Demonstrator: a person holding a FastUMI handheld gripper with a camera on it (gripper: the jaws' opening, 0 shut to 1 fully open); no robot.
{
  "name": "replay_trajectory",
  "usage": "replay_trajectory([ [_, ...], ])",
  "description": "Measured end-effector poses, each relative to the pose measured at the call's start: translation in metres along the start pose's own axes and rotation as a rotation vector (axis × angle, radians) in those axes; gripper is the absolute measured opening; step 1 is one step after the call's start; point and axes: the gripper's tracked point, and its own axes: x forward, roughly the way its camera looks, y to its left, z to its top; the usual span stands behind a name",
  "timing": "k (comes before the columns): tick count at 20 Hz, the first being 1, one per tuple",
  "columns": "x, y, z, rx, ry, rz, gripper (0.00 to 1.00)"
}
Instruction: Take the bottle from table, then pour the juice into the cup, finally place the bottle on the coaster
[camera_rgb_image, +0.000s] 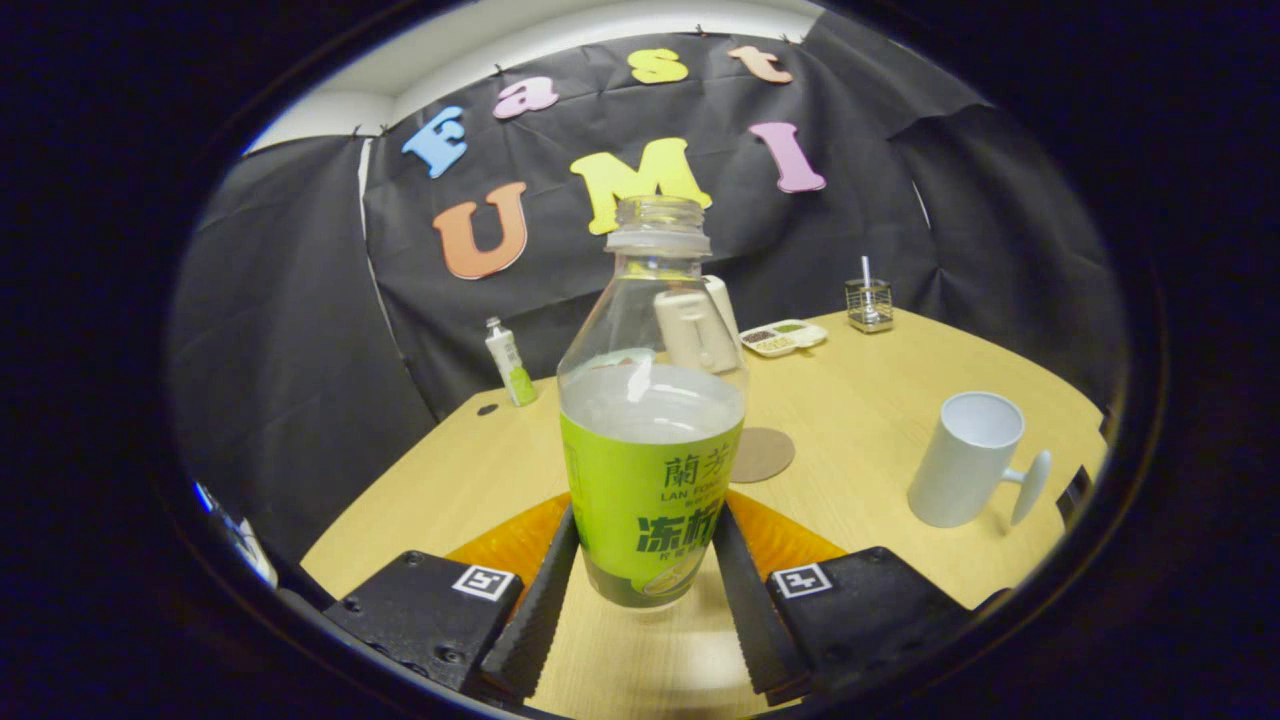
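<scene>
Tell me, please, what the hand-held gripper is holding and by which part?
The hand-held gripper holds the uncapped bottle by its lower labelled body, one finger pressing each side.

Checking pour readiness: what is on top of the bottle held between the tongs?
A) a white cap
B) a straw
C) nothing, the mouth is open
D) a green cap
C: the bottle has a bare threaded neck and open mouth, with the tongs pressing on its sides.
</scene>
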Motion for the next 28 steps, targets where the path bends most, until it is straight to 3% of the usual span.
replay_trajectory([
  [11, 0.002, -0.012, 0.021, 0.324, -0.029, 0.131, 0.79],
  [18, 0.006, -0.01, 0.05, 0.623, -0.081, 0.284, 0.78],
  [23, 0.003, -0.015, 0.054, 0.732, -0.095, 0.325, 0.78],
  [28, -0.003, -0.01, 0.071, 0.911, -0.128, 0.43, 0.78],
])
